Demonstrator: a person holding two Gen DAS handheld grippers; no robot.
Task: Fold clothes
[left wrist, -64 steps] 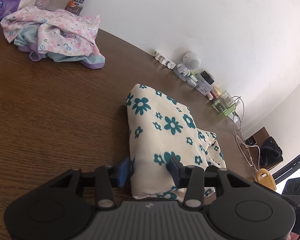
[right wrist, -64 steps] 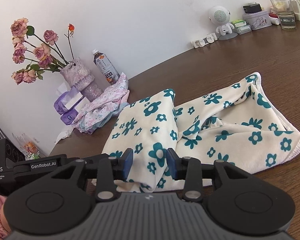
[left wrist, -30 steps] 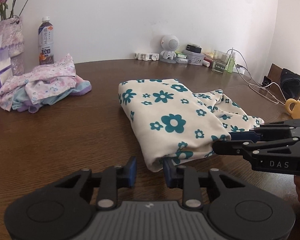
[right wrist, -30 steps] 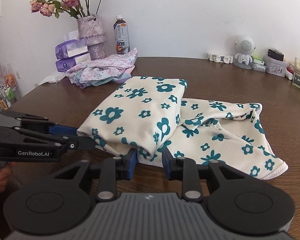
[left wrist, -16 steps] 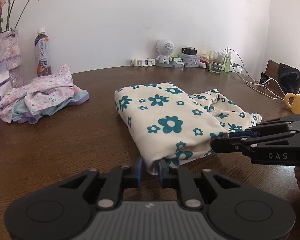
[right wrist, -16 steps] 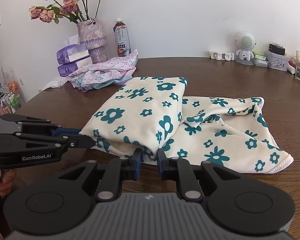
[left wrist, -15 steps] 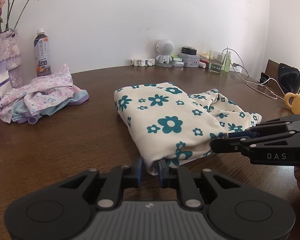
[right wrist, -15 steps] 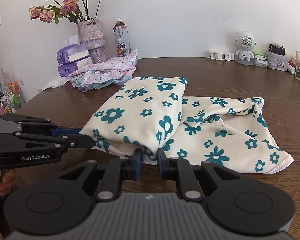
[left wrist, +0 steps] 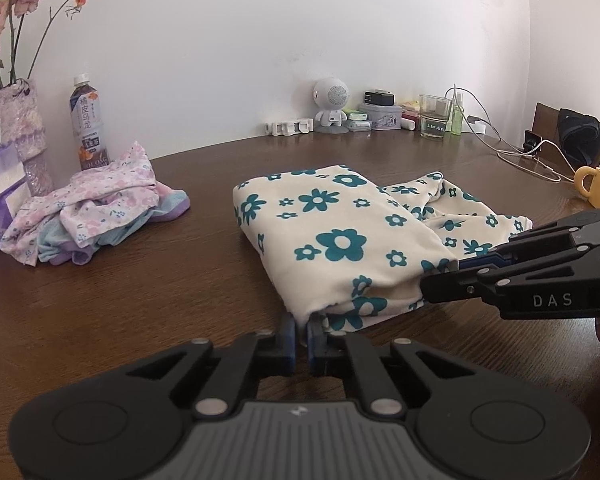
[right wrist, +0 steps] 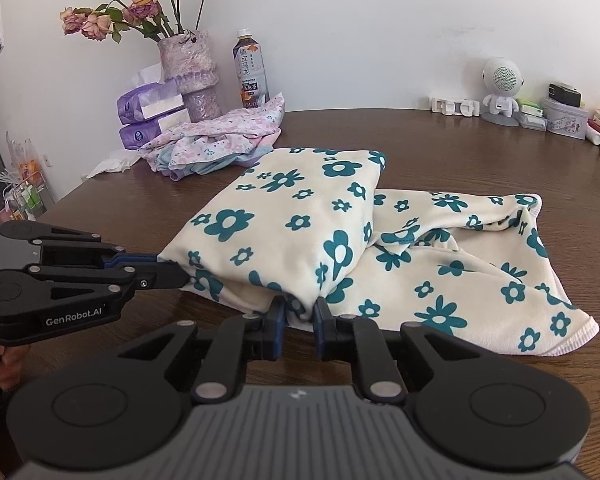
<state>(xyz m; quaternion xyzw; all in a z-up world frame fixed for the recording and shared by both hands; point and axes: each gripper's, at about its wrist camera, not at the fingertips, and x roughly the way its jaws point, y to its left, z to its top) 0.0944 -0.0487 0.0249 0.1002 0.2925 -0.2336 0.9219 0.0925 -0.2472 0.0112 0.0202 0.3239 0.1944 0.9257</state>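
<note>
A cream cloth with teal flowers [left wrist: 340, 240] lies folded over itself on the brown table [left wrist: 140, 300]. In the left wrist view my left gripper [left wrist: 303, 330] is shut on the cloth's near left corner, the fabric pinched between its blue pads. The right gripper [left wrist: 440, 280] comes in from the right and bites the same near edge further along. In the right wrist view my right gripper [right wrist: 300, 312] is shut on a thick fold of the cloth [right wrist: 280, 216], and the left gripper [right wrist: 172, 270] holds the corner at the left.
A pile of pink and blue clothes [left wrist: 96, 212] lies at the back left beside a tea bottle [left wrist: 88, 124], a flower vase [right wrist: 188, 76] and tissue packs [right wrist: 148, 108]. Along the wall stand a small robot speaker [left wrist: 332, 104] and a glass [left wrist: 434, 120]. A yellow mug [left wrist: 598, 192] and cables [left wrist: 520, 156] are at the right.
Both grippers' jaws have closed from a wide gap onto the cloth's near edge. The hands have kept their place over the last second.
</note>
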